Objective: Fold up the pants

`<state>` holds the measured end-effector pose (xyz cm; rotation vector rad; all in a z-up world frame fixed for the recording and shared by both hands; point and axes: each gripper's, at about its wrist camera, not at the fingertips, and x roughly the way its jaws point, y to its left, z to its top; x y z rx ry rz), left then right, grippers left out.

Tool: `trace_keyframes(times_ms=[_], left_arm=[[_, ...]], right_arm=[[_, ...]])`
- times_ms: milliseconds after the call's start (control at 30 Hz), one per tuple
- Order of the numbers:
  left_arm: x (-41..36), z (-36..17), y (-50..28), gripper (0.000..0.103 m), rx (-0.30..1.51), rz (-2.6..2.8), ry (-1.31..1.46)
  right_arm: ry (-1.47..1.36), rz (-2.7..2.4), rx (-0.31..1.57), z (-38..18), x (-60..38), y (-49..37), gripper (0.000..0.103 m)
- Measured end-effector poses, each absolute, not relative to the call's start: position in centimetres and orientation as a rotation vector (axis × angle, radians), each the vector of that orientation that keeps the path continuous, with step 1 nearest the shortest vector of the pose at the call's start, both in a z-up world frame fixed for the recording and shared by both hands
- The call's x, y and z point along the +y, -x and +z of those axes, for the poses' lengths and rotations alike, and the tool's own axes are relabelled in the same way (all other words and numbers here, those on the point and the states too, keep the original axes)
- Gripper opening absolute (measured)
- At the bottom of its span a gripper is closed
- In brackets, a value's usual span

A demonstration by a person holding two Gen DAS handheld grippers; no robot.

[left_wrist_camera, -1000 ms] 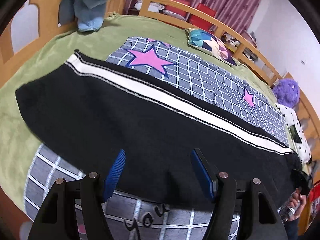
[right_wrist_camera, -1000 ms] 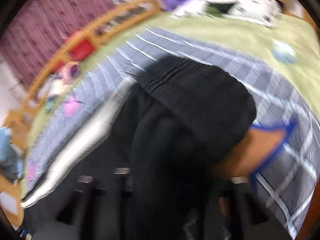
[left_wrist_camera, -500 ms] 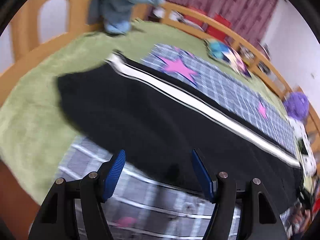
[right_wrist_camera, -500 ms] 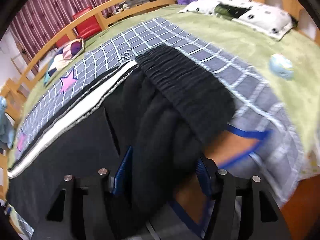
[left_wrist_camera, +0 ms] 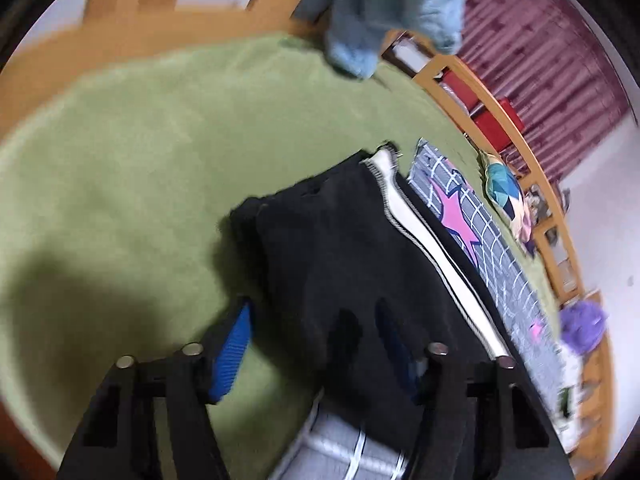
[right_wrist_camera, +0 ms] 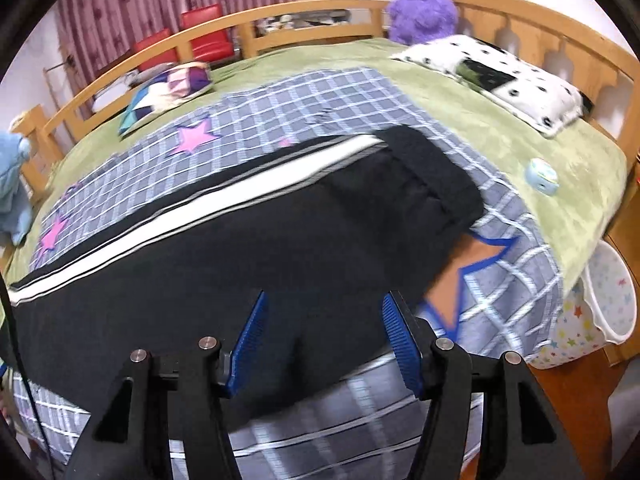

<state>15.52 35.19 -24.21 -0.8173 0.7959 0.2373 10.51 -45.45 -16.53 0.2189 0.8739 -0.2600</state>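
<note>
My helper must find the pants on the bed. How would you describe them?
On the green bedspread lies a grey checked blanket with pink stars. Stretched along it are the black pants, the only dark garment, with a white side stripe.

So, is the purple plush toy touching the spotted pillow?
Cannot tell. In the right wrist view the plush toy sits just behind the pillow, but the spot where they would meet is hidden by the pillow's edge.

pants (right_wrist_camera: 248, 248) x1 | grippers x2: left gripper (left_wrist_camera: 316, 344), right gripper (right_wrist_camera: 324, 336) | pillows x2: geometric pillow (right_wrist_camera: 168, 92) far left, spotted pillow (right_wrist_camera: 500, 80) far right | purple plush (right_wrist_camera: 422, 10) x1 | blue plush (left_wrist_camera: 384, 12) x1 | red chairs (right_wrist_camera: 180, 46) x2
</note>
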Motion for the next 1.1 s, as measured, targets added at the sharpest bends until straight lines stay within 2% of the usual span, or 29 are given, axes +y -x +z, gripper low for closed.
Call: trace_keyframes(times_ms=[33, 67, 167, 300, 367, 533, 633, 767, 933, 1100], left_arm=[[35.4, -24.6, -16.0, 0.044, 0.800, 0.229, 0.823], [35.5, -24.8, -16.6, 0.042, 0.801, 0.236, 0.801], [36.0, -25.4, -18.0, 0.037, 0.789, 0.269, 0.781], [38.0, -26.4, -17.7, 0.016, 0.739, 0.248, 1.006], [37.9, -25.9, -17.9, 0.013, 0.741, 0.247, 1.010], [32.4, -18.5, -17.7, 0.010, 0.647, 0.310, 0.631], [27.0, -13.1, -17.6, 0.010, 0.566, 0.262, 0.414], [19.0, -8.5, -18.3, 0.010, 0.528, 0.139, 0.284], [8.4, -7.8, -18.7, 0.010, 0.567, -0.013, 0.191], [-0.6, -11.2, -18.2, 0.010, 0.640, -0.130, 0.147]], right_arm=[[-0.217, -0.248, 0.872, -16.4, -44.5, -10.6, 0.057], [-0.211, -0.249, 0.869, -16.2, -43.4, -10.6, 0.055], [-0.177, -0.292, 0.828, -15.9, -41.1, -10.3, 0.038], [-0.168, -0.274, 0.823, -15.5, -38.6, -10.5, 0.022], [-0.167, -0.238, 0.830, -15.5, -37.7, -10.8, 0.019], [-0.078, -0.134, 0.843, -15.9, -34.3, -10.9, 0.021], [0.015, -0.115, 0.837, -15.9, -32.6, -10.5, 0.030], [0.058, -0.098, 0.801, -15.9, -32.2, -10.1, 0.033], [-0.002, -0.065, 0.804, -16.5, -33.7, -10.2, 0.033], [-0.079, -0.021, 0.794, -16.9, -35.4, -10.6, 0.033]])
